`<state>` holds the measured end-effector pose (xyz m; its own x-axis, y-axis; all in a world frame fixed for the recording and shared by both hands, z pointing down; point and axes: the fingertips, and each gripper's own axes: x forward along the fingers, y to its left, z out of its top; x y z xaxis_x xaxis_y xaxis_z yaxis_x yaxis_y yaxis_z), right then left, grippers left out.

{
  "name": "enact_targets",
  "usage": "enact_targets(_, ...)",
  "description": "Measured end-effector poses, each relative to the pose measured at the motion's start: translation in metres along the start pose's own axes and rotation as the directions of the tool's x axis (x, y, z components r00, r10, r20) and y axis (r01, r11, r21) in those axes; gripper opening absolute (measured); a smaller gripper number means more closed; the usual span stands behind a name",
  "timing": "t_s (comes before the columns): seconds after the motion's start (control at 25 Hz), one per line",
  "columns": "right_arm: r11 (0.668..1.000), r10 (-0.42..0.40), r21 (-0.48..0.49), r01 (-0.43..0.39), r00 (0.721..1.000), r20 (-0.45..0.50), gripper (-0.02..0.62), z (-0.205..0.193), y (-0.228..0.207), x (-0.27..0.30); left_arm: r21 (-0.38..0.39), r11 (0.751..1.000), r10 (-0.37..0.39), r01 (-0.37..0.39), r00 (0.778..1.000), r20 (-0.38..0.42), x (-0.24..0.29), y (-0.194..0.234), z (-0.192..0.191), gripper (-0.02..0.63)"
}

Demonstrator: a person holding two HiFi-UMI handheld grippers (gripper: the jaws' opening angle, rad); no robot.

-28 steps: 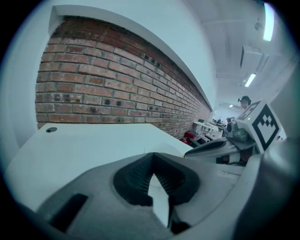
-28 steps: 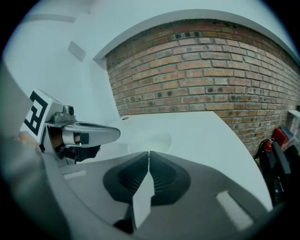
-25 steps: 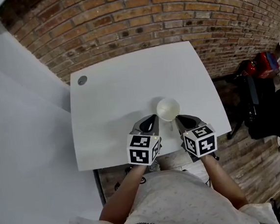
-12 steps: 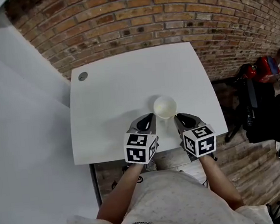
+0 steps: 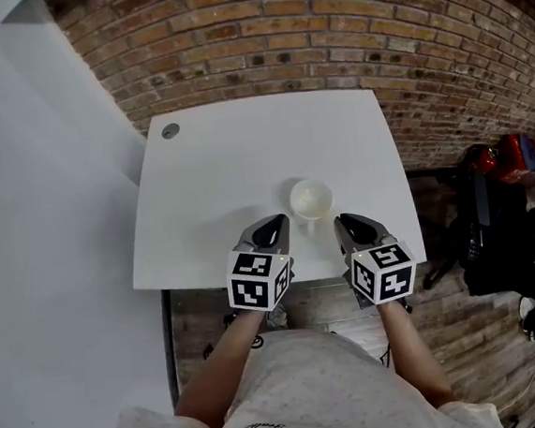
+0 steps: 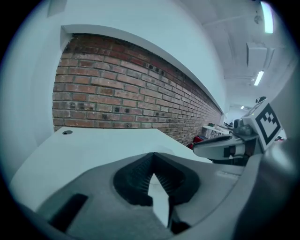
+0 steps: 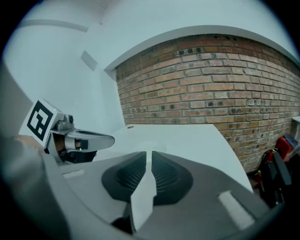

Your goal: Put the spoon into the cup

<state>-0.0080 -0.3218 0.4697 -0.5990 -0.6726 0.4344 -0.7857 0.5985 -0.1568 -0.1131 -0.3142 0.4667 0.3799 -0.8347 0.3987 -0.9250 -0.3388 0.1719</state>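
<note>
A white cup point(image 5: 310, 198) stands upright on the white table point(image 5: 225, 165), right of its middle. A thin pale sliver point(image 5: 313, 222) shows at the cup's near rim; it is too small to tell whether it is the spoon. My left gripper point(image 5: 276, 223) sits just left of and nearer than the cup, jaws shut with nothing in them. My right gripper point(image 5: 343, 221) sits to the cup's near right, also shut with nothing held. Neither touches the cup. Each gripper view shows closed jaws over the table, the left gripper point(image 6: 152, 161) and the right gripper point(image 7: 148, 153).
A brick wall point(image 5: 325, 33) runs behind the table's far edge. A small round grey cap point(image 5: 170, 130) sits in the table's far-left corner. Dark bags and a red object point(image 5: 502, 157) lie on the floor to the right. The table's near edge is under both grippers.
Both grippers have drawn back a little from the cup toward the table's near edge. The head view has shifted, and the cup stays put.
</note>
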Motion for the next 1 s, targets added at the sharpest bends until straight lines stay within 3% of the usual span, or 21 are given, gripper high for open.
enact_targets(0.48, 0.996, 0.056, -0.08, -0.047, 0.992, 0.114, 0.011, 0.026, 0.014, -0.042, -0.019, 0.997, 0.081, -0.08, 0.996, 0.044, -0.029, -0.02, 0.0, -0.012)
enact_targets(1.0, 0.993, 0.07, -0.108, -0.055, 0.986, 0.149, 0.011, 0.023, 0.008, -0.064, -0.019, 0.993, 0.114, -0.113, 0.991, 0.07, -0.039, -0.037, -0.001, -0.012)
